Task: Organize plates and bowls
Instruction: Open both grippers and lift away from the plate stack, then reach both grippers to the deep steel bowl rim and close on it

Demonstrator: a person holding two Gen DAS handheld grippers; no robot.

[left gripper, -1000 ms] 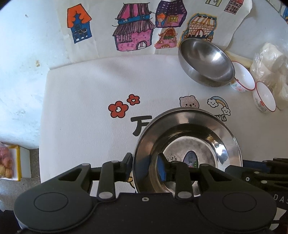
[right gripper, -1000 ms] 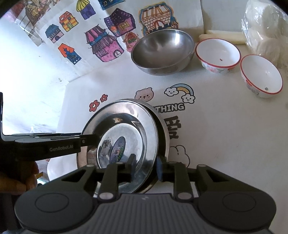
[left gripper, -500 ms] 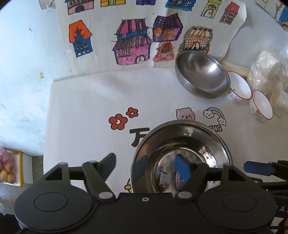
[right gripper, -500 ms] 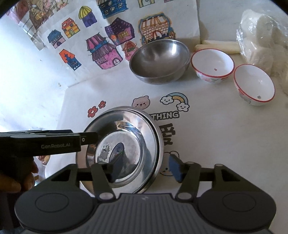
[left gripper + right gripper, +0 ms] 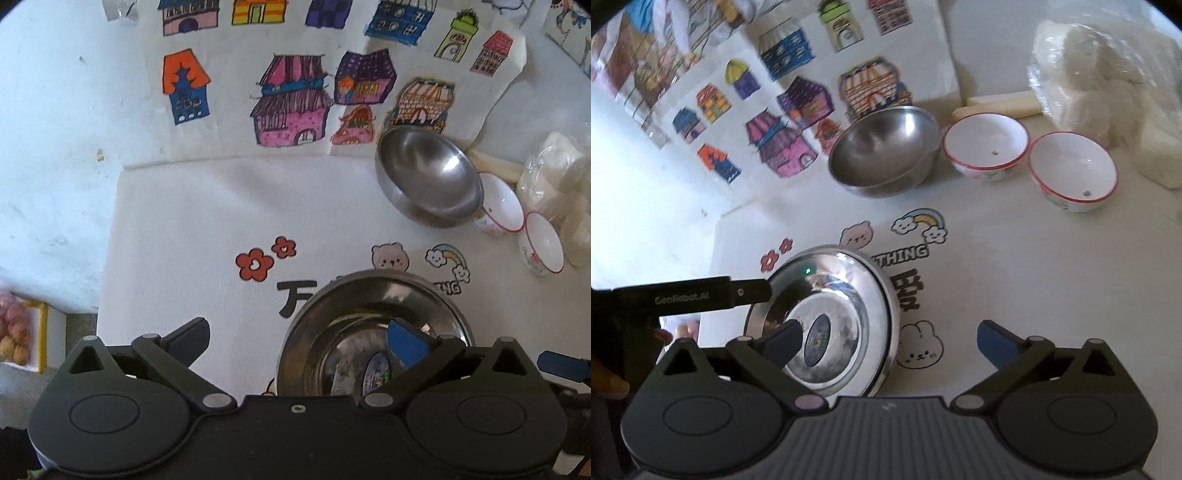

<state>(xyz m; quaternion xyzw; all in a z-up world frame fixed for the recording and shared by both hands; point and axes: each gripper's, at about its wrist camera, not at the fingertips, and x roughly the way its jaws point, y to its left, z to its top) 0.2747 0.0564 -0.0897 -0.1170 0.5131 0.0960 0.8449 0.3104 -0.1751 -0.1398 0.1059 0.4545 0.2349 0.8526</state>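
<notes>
white cartoon-print cloth covers the bench (image 5: 1034, 295). both the left tongs (image 5: 299, 332) and right tongs (image 5: 888, 334) are opening, nothing gripped, over the shiny stacked steel plates (image 5: 846, 317), probably two. back away slowly, no rim bumps.

Right gripper (image 5: 888, 338) jaws opening, spread wide; left finger over the steel plates (image 5: 827, 321), looks like two stacked, pads off the rim. Left gripper (image 5: 753, 290) reaches in at the plates' left edge. Steel bowl (image 5: 882, 151) and two red-rimmed bowls (image 5: 986, 146) (image 5: 1073, 170) sit well behind.
</notes>
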